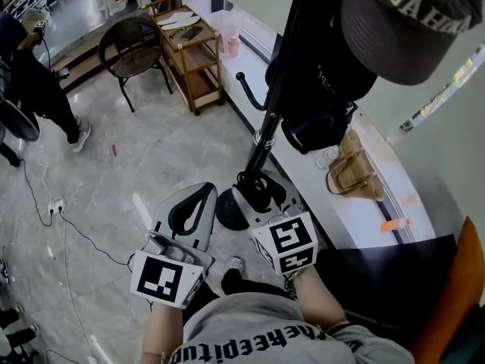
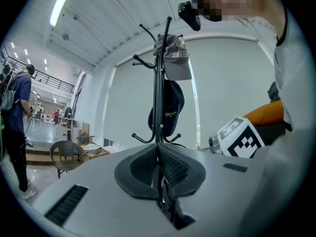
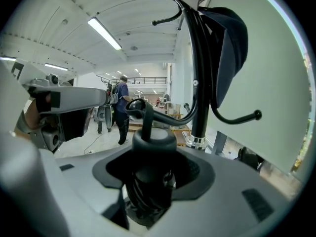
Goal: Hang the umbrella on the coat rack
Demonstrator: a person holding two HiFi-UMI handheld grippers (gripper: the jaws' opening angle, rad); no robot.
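— Where am I now?

— Your right gripper [image 3: 153,169] has its jaws clamped round the folded umbrella [image 3: 150,139], close beside the coat rack [image 3: 196,83] pole and near its lower hooks [image 3: 242,118]. Your left gripper [image 2: 159,164] has its jaws pressed together on nothing.

— What could go wrong?

— I can't tell whether the umbrella has caught a hook. If you let go early, it probably drops to the floor [image 1: 151,158]. If you shove the pole, you may shake the cap [image 1: 409,21] off.

black umbrella [image 3: 148,149], black coat rack [image 2: 158,107], grey cap [image 2: 176,59].
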